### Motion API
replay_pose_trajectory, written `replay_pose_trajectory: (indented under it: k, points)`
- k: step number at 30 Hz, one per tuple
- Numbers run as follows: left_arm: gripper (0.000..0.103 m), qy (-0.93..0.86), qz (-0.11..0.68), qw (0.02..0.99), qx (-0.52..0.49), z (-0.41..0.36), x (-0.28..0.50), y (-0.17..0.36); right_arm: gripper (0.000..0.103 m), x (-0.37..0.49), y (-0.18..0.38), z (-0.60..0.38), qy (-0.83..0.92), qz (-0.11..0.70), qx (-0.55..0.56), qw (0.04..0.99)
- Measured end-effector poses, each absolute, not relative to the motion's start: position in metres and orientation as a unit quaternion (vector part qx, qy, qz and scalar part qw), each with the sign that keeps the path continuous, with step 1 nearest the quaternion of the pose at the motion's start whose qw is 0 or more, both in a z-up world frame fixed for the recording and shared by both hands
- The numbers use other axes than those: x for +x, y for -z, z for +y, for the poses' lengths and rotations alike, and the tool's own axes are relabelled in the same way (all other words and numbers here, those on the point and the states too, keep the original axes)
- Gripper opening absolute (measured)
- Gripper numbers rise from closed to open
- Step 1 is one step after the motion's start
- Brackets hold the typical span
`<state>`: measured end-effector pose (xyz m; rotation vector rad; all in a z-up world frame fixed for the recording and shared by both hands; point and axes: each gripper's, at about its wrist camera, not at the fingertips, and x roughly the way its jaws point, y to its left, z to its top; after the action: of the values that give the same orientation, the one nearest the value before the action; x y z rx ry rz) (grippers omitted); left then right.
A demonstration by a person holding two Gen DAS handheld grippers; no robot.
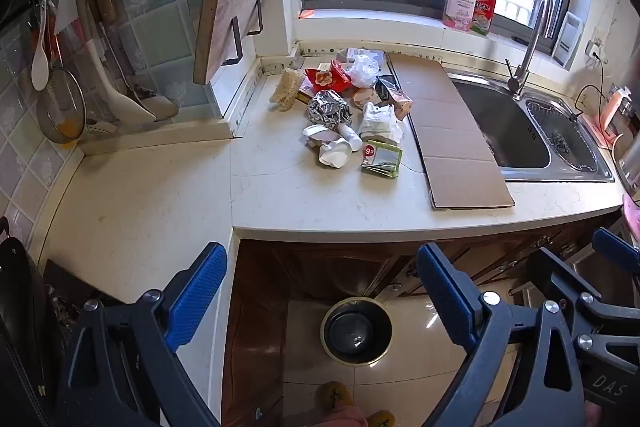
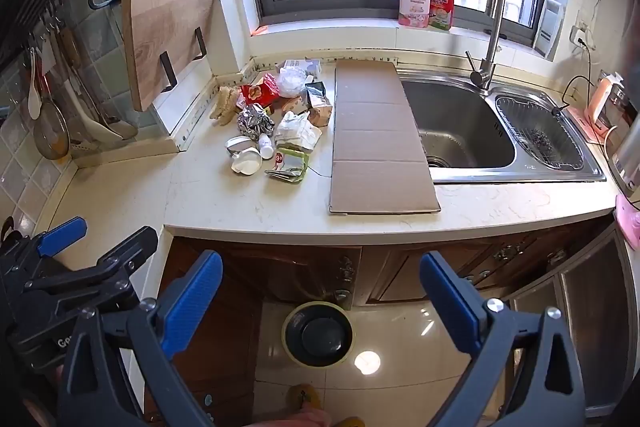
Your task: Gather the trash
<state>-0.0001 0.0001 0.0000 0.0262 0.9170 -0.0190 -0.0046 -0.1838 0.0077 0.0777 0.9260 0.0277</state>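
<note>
In the left wrist view, the left claw (image 1: 322, 281) hangs released, its blue pads spread wide with nothing between them, held out from the near edge of the counter (image 1: 160, 195) and above a round trash bin (image 1: 356, 331) standing on the tiled floor. The trash pile (image 1: 348, 107) lies well beyond it on the far middle of the counter: a crumpled foil ball (image 1: 329, 108), a red snack wrapper (image 1: 328, 77), a white plastic bag (image 1: 365, 67), a green packet (image 1: 382, 159) and a crushed white cup (image 1: 334, 153). Just right of the pile a cardboard sheet (image 1: 448, 131) lies flat, its right edge over the rim of the sink (image 1: 508, 131). The right claw (image 1: 612, 251) shows at the right edge. In the right wrist view, the right claw (image 2: 320, 279) is likewise released and empty, above the bin (image 2: 318, 333), with the trash pile (image 2: 280, 119) far off to the left of the cardboard (image 2: 380, 139). The left claw (image 2: 64, 231) appears at the near left. A wooden cutting board (image 2: 168, 31) stands on a rack far left.
</note>
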Motion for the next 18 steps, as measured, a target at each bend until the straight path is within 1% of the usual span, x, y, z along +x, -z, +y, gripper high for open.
replay_pose_trajectory:
  k: [10,18]
  points:
    - [0.095,0.013,0.44,0.898,0.018,-0.007,-0.003,0.001,0.099,-0.007,-0.011,-0.186,-0.012,0.447,0.04,0.894]
    - [0.09,0.026,0.441,0.897,0.021,-0.011,-0.006,0.002,0.097,-0.009,-0.012,-0.191,-0.011,0.444,0.046,0.895]
